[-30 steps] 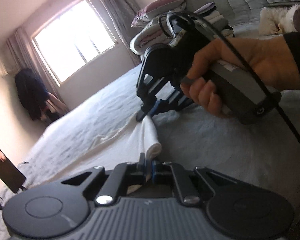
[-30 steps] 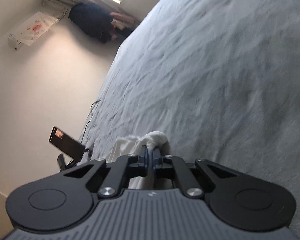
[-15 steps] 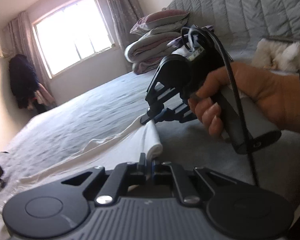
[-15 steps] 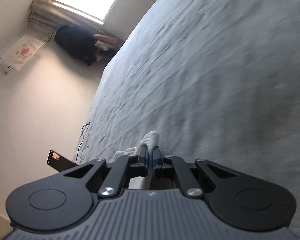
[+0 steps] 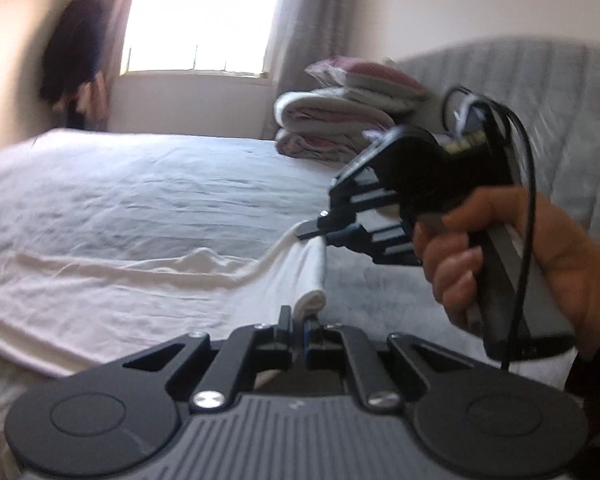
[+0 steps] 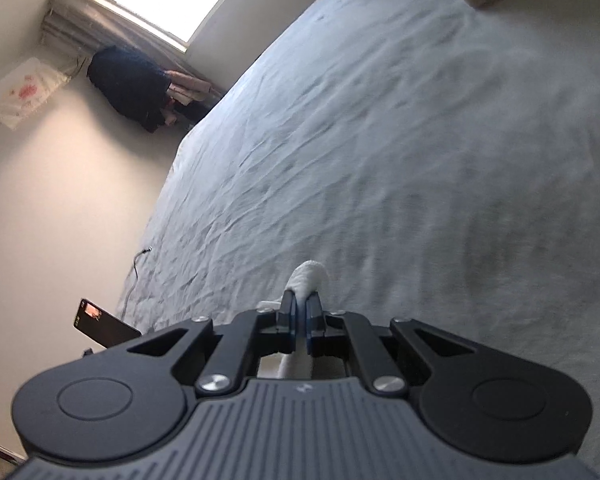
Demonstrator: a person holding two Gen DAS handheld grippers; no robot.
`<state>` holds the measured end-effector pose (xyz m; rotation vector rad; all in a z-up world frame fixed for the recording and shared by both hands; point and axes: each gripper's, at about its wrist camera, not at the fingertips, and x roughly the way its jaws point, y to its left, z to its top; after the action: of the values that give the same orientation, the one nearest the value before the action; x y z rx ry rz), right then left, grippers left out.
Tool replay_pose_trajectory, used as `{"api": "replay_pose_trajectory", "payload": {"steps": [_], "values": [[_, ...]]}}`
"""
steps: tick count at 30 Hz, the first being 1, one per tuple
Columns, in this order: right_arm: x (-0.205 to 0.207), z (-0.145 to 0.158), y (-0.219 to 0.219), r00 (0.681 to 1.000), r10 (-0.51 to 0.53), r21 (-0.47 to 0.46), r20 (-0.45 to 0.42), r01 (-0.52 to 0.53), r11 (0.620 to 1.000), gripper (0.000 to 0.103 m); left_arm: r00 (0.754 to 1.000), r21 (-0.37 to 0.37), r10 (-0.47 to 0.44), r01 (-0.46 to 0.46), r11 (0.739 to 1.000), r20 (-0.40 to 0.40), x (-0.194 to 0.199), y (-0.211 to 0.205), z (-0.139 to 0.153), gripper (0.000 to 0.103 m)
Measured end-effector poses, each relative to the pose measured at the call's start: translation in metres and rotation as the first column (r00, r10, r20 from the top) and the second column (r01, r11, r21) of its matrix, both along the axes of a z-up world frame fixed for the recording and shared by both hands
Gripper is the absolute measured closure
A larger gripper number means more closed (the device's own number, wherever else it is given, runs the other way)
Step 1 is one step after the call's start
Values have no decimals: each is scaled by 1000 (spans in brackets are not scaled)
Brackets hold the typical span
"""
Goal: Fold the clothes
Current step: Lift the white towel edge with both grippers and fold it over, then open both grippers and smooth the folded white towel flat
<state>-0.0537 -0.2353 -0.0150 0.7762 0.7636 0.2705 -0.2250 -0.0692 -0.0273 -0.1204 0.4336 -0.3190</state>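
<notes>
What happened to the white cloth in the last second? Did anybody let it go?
Nobody let go. Both cameras swung and levelled out, so the window and pillows shifted in view, and the white cloth now shows spread wider over the bed. The left hand-held gripper and right hand-held gripper stayed clamped on its edge.

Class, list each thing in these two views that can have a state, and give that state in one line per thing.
Left gripper: shut on white garment.
Right gripper: shut on white garment.
White garment: edge lifted, the rest spread on the bed.
Blankets: folded, stacked.
Phone: screen lit.
</notes>
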Motion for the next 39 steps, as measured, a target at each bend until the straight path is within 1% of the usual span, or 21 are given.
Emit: {"api": "replay_pose_trajectory", "payload": {"steps": [1,3,6,9,13,16,18,23,26,28,31,35,37,39], "values": [[2,4,6,1000,1,-18,5,-1,1000,99,1000,-33,16,-16,999,-6,2,7,1,99],[2,8,11,1000,12,-23,14,-11,1000,99,999,-98,47,-49,994,-20,6,22,4,99],[7,14,24,999,33,-49,27,-32,998,99,994,-184,103,-110,977,-43,14,44,6,99],[14,19,42,997,67,-77,35,-64,995,99,987,-234,151,-158,959,-51,20,66,9,99],[22,24,78,992,121,-114,47,-115,987,99,972,-276,228,-234,932,-53,19,98,3,99],[30,26,108,986,161,-161,47,-152,975,99,955,-320,280,-298,900,-100,25,123,-2,99],[36,25,128,982,184,-186,47,-172,967,99,942,-344,313,-334,877,-117,25,138,-5,99],[51,21,172,972,230,-203,37,-218,955,99,916,-385,376,-401,831,-141,26,170,-9,99],[57,18,200,965,262,-219,30,-250,943,99,898,-396,413,-439,807,-153,25,188,-10,99],[60,14,212,961,276,-226,22,-264,938,99,883,-409,433,-467,784,-179,27,201,-14,99],[64,7,230,956,294,-235,10,-284,930,99,856,-428,463,-516,743,-229,30,219,-21,99],[70,-1,253,948,318,-246,-7,-310,918,99,828,-435,484,-560,705,-283,35,238,-29,99],[73,-6,264,944,330,-251,-15,-323,912,99,818,-440,488,-575,690,-304,37,243,-32,99],[76,-9,273,940,339,-255,-21,-333,908,99,815,-436,495,-580,689,-302,37,245,-33,99]]}}
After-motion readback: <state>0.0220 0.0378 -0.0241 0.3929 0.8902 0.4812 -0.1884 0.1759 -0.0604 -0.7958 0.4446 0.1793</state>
